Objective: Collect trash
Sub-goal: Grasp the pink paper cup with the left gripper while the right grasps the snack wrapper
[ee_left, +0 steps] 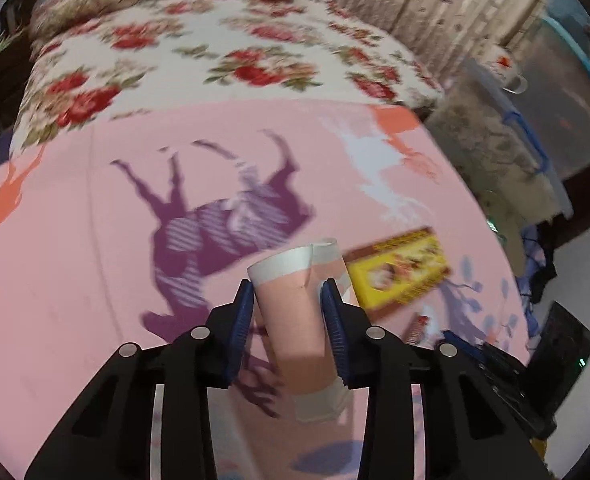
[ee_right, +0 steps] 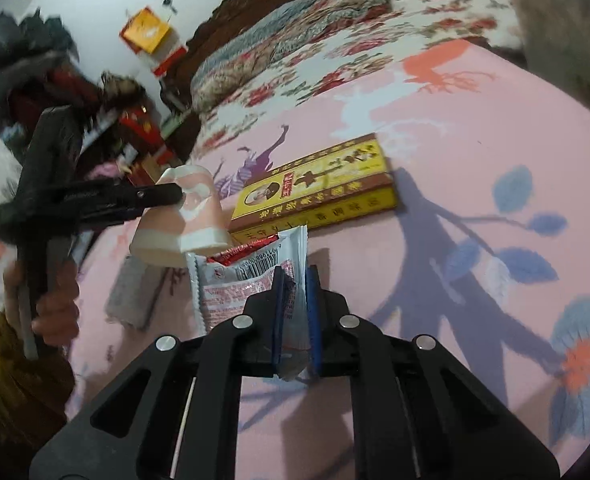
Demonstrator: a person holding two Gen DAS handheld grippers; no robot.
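Observation:
A pink paper cup (ee_left: 299, 320) with a white rim is clamped across its body by my left gripper (ee_left: 287, 292), held tilted above the pink bedsheet (ee_left: 75, 260). In the right wrist view the same cup (ee_right: 193, 216) hangs from the left gripper (ee_right: 175, 196), which a person's hand (ee_right: 55, 312) holds. My right gripper (ee_right: 296, 276) is shut on a silver-and-red snack wrapper (ee_right: 235, 280), with its edge pinched between the pads. A flat yellow box (ee_right: 319, 188) lies on the sheet just beyond both; it shows as the yellow box (ee_left: 399, 268) right of the cup.
A floral quilt (ee_left: 215, 60) covers the far half of the bed, with a carved dark headboard (ee_right: 255, 0) behind it. A clear storage bin (ee_left: 555, 112) with a mug (ee_left: 503, 68) on it stands to the bed's right. Clutter and hanging clothes (ee_right: 55, 80) fill the left side.

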